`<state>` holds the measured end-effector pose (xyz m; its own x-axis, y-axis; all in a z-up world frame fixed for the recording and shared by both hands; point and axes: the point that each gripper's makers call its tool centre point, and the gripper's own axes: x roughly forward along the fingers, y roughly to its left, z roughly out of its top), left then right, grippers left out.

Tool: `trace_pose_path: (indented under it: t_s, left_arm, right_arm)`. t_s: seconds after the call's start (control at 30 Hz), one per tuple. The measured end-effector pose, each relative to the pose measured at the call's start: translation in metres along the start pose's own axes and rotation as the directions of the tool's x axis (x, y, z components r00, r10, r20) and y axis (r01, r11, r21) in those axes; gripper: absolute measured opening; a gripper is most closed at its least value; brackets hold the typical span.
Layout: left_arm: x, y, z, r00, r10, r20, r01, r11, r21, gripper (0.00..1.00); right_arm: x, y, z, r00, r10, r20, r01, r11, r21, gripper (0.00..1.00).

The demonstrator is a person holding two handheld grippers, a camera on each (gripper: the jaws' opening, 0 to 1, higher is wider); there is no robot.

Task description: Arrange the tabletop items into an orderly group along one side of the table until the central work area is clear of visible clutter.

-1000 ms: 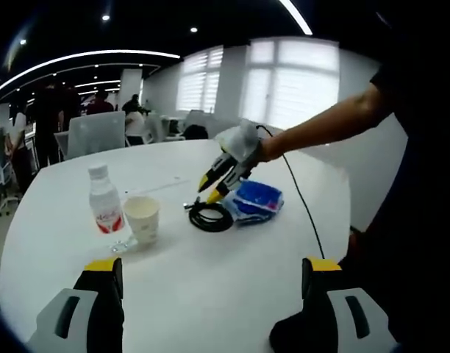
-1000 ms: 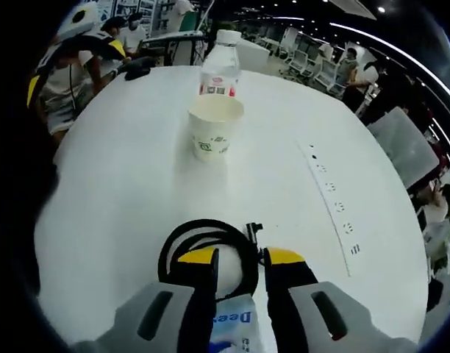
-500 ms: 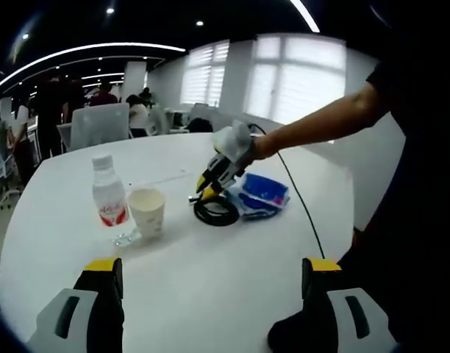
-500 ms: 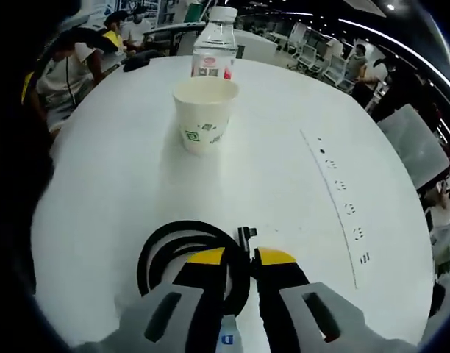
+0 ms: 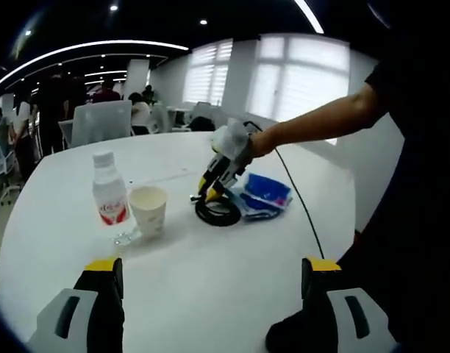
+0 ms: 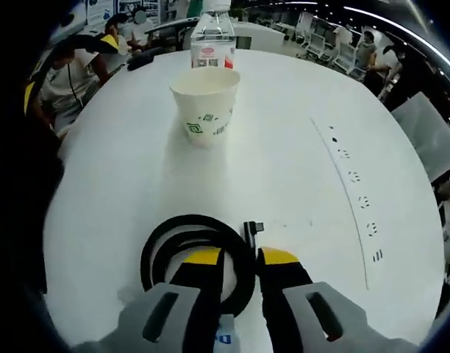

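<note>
On the white table (image 5: 232, 272) we see, left to right in the left gripper view: a water bottle (image 5: 107, 198), a paper cup (image 5: 149, 210) just beside it, a coiled black cable (image 5: 218, 212), and a blue packet (image 5: 263, 194) touching the coil. Our left gripper (image 5: 210, 309) hangs over bare tabletop, jaws wide apart, holding nothing. Our right gripper (image 6: 234, 259) has its yellow tips pinched on the coil's near edge.
</note>
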<state>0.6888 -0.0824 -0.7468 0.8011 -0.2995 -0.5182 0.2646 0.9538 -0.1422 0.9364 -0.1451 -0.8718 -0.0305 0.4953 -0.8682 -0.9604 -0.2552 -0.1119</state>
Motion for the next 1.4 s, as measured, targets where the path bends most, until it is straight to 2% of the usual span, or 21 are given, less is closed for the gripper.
trace_pose_path:
  t_s: [0.17,0.33,0.57,0.8,0.93,1.1,1.4]
  left_arm:
    - [0.001,0.001,-0.001,1.0,0.002,-0.006,-0.002,1.0,-0.001,1.0]
    - [-0.001,0.004,0.002,1.0,0.018,0.0,-0.018,1.0,-0.01,1.0]
    - [0.0,0.006,0.0,1.0,0.025,-0.005,-0.025,1.0,-0.014,1.0]
    - [0.002,0.005,0.004,1.0,0.022,-0.001,-0.022,1.0,-0.01,1.0]
    - [0.002,0.002,0.006,1.0,0.016,0.001,-0.016,1.0,-0.003,1.0]
    - [0.003,-0.002,0.009,1.0,0.006,0.011,-0.006,1.0,0.008,1.0]
    - [0.0,-0.015,0.014,0.999,-0.013,0.033,0.012,1.0,0.026,1.0]
  right_arm:
    - [0.004,-0.006,-0.005,1.0,-0.003,-0.014,0.003,1.0,0.014,0.13]
    - [0.011,-0.002,-0.009,0.999,0.012,-0.044,-0.014,0.999,-0.053,0.12]
    - [0.008,-0.003,-0.008,0.998,0.049,-0.027,-0.05,0.998,-0.035,0.08]
    - [0.007,-0.004,-0.008,0.999,0.036,-0.015,-0.036,0.999,-0.031,0.07]
    - [0.002,-0.003,-0.006,1.0,0.017,0.001,-0.017,1.0,-0.024,0.07]
    - [-0.017,-0.007,0.004,0.998,-0.024,0.054,0.023,1.0,0.014,0.06]
    - [-0.044,-0.01,0.014,0.99,-0.103,0.099,0.101,0.994,0.032,0.05]
